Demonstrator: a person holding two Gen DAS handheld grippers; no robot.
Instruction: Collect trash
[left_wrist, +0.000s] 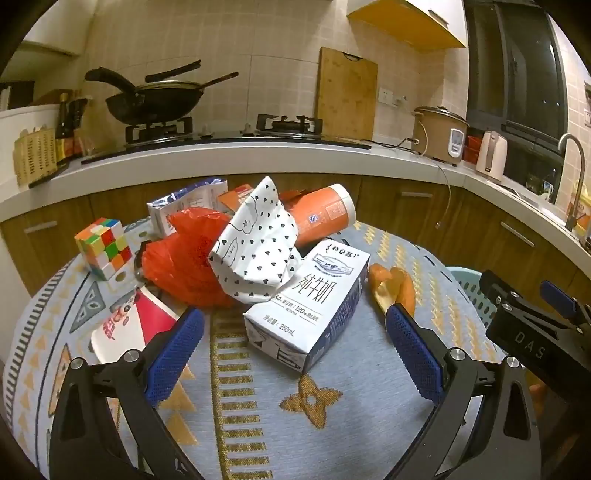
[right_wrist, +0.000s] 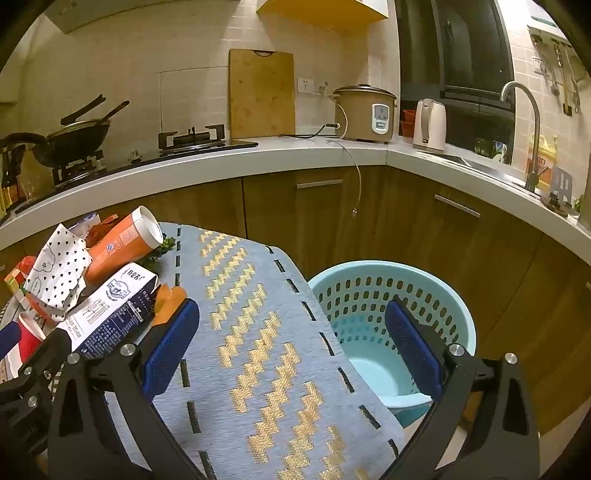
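Observation:
A pile of trash lies on the patterned table cloth (left_wrist: 332, 387). A white and blue milk carton (left_wrist: 310, 306) lies nearest, between the open jaws of my left gripper (left_wrist: 295, 332) and just ahead of them. Behind it are a crumpled heart-print paper (left_wrist: 258, 251), a red plastic bag (left_wrist: 184, 258), an orange tube (left_wrist: 321, 214) and orange peel (left_wrist: 391, 288). A red and white paper cup (left_wrist: 129, 325) lies by the left finger. My right gripper (right_wrist: 291, 339) is open and empty over the table's right edge, with the light blue perforated basket (right_wrist: 391, 291) below it.
A Rubik's cube (left_wrist: 103, 247) stands at the table's left. Another carton (left_wrist: 184, 206) lies behind the bag. The kitchen counter (left_wrist: 258, 155) with stove, wok, rice cooker and kettle runs behind; wooden cabinets stand below it. The right gripper shows in the left wrist view (left_wrist: 535, 325).

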